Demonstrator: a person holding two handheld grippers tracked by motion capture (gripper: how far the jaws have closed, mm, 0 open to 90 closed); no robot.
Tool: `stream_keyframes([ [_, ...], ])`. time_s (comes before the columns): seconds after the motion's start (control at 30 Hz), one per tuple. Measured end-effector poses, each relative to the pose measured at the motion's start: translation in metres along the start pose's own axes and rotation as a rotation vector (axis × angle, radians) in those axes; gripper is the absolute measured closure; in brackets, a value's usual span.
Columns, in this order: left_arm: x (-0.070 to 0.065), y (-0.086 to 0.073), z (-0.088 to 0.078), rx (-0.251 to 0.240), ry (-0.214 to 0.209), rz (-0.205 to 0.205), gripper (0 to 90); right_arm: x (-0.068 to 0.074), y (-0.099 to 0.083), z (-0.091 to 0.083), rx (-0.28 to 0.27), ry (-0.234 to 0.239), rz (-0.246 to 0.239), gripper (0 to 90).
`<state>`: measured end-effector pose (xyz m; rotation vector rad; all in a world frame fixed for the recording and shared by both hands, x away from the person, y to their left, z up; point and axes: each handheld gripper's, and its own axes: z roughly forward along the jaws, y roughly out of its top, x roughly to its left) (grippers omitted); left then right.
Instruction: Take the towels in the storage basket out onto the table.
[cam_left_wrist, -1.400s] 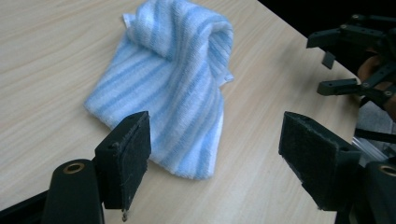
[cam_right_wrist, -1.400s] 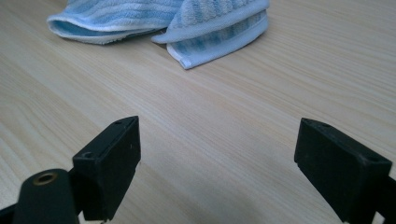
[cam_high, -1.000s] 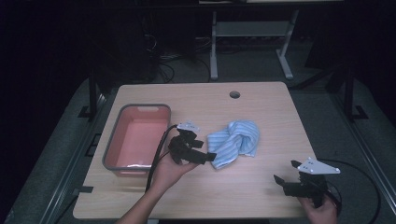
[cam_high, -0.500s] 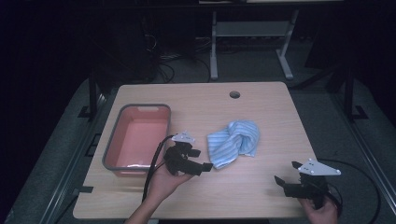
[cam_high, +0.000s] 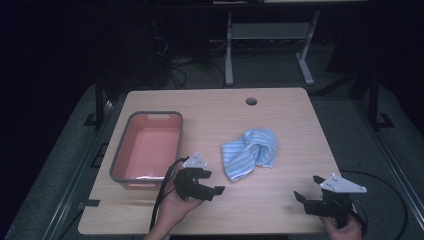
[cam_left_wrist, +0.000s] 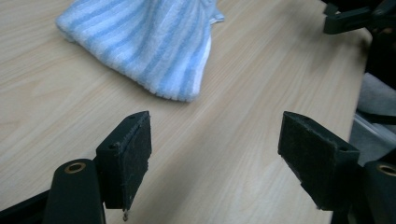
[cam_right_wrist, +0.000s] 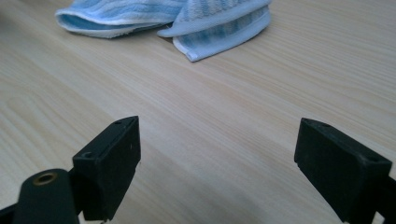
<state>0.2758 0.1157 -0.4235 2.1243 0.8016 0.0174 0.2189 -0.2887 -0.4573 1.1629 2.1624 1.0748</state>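
The towel is soft terry cloth, blue and white striped, with a looped, fuzzy nap and a stitched hem. The table looks like pale wood-grain laminate, smooth with a dull sheen. The tub at the left seems to be plastic, pink inside with a grey rim, faintly glossy. The jaw pads look matt black and slightly rough, perhaps foam or felt.

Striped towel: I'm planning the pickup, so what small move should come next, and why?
Probably ease the left gripper toward the striped towel's near corner. Its jaws stand open and empty, just short of the crumpled cloth on the table.
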Motion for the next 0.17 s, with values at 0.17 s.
stream_keyframes([
  [0.17, -0.0009, -0.0074, 0.0056, 0.028, 0.003, 0.018, 22.0, 0.0005, 0.0, 0.0008, -0.007, 0.002, -0.003, 14.1],
])
